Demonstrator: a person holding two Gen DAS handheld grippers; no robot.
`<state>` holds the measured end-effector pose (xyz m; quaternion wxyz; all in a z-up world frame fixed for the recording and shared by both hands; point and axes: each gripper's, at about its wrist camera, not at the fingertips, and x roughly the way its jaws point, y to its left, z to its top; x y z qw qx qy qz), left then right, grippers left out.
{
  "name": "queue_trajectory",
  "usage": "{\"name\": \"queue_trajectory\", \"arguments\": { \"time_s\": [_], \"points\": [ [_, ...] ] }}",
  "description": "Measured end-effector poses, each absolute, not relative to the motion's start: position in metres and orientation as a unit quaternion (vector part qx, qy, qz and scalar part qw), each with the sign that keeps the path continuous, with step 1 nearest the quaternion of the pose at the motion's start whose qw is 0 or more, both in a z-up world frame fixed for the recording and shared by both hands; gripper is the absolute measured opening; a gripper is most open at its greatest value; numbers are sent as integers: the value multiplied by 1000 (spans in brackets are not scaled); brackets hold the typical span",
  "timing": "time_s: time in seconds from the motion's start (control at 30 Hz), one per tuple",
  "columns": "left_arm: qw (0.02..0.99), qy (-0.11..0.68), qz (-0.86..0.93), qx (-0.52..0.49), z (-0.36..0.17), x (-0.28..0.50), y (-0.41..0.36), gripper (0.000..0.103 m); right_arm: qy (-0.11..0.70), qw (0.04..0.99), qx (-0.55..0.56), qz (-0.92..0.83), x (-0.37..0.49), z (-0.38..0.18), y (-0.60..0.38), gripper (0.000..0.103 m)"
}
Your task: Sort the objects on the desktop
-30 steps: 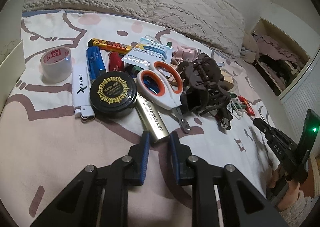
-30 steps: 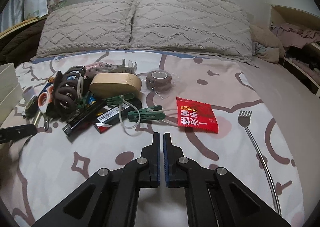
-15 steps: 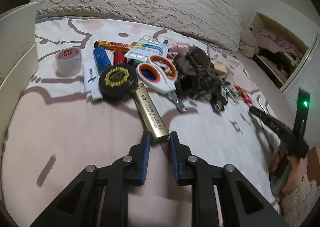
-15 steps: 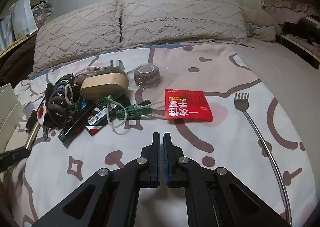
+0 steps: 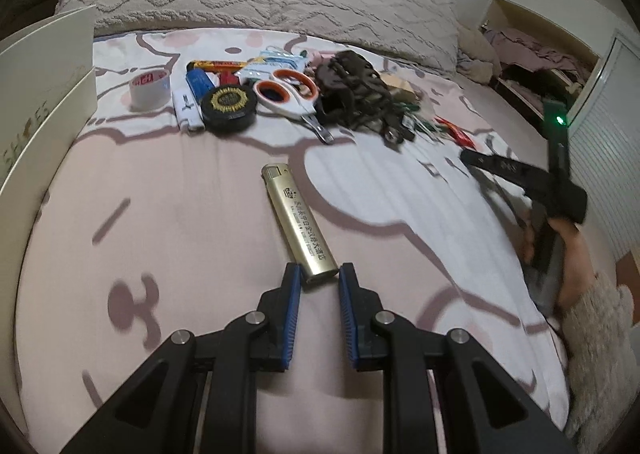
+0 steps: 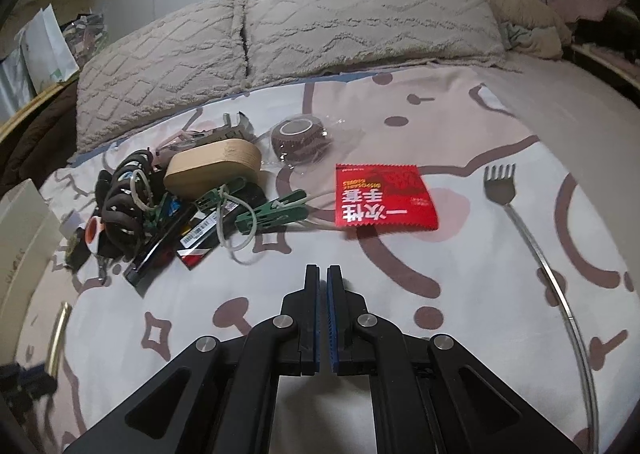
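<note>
the left gripper (image 5: 319, 274) is clenched on the near end of the gold lighter (image 5: 298, 225), which lies apart from the pile, in front of the scissors (image 5: 290, 94) and the black round tin (image 5: 228, 108) on the bed sheet (image 5: 160, 182). the right gripper (image 6: 323, 274) is closed with nothing in it, above the sheet near the red glove packet (image 6: 384, 196) and the green clothes peg (image 6: 272, 212).

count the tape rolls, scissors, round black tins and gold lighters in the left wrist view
white tape roll: 1
orange-handled scissors: 1
round black tin: 1
gold lighter: 1
total: 4
</note>
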<state>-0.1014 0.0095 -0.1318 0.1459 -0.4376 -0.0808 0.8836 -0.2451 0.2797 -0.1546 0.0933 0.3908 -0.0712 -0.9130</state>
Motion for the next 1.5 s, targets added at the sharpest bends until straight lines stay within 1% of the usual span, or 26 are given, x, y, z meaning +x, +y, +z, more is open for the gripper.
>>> {"name": "queue_trajectory", "arguments": {
  "time_s": [0.13,0.23,0.27,0.3,0.33,0.37,0.4,0.5,0.63,0.67,0.73,0.77,0.8,0.93,1.13,1.2,1.37,1.5],
  "points": [
    [137,-46,890,-433,-129,-89,18,20,-76,90,394,-912,-245,-154,281,4],
    [124,-27,894,-430,-129,-89,22,20,-75,71,395,-913,-243,-151,284,4],
    [122,-25,894,-430,-129,-90,22,24,-76,67,396,-912,-243,-150,286,4],
    [122,-24,894,-429,-130,-91,21,32,-78,65,398,-912,-242,-149,288,4],
    [123,-25,895,-428,-129,-91,21,37,-77,62,399,-911,-243,-149,289,4],
    [124,-25,895,-427,-129,-92,21,47,-76,59,400,-911,-243,-148,291,4],
    [125,-24,896,-425,-129,-92,22,55,-73,55,401,-912,-243,-147,292,4],
    [128,-16,896,-425,-130,-93,26,63,-61,42,401,-913,-246,-144,295,4],
    [128,-3,895,-427,-134,-93,33,67,-66,30,403,-912,-254,-144,301,5],
    [129,-1,895,-427,-134,-93,33,69,-71,29,401,-913,-255,-144,302,7],
    [131,-4,894,-428,-135,-94,33,70,-79,28,396,-914,-256,-143,305,35],
    [132,-6,894,-428,-135,-94,32,70,-82,28,394,-915,-257,-143,306,76],
    [133,-8,894,-429,-136,-95,32,70,-83,29,388,-917,-257,-141,306,93],
    [132,-7,893,-430,-136,-95,33,70,-61,20,373,-926,-261,-133,302,93],
    [134,-8,892,-431,-137,-95,34,72,-32,19,389,-921,-289,-130,294,93],
    [138,-10,892,-431,-138,-95,34,76,-24,17,394,-918,-297,-132,292,93],
    [147,-27,889,-432,-139,-98,31,77,-18,8,422,-906,-317,-145,289,92],
    [148,-32,889,-432,-139,-99,30,78,-39,11,428,-903,-319,-152,292,76]
  ]
}}
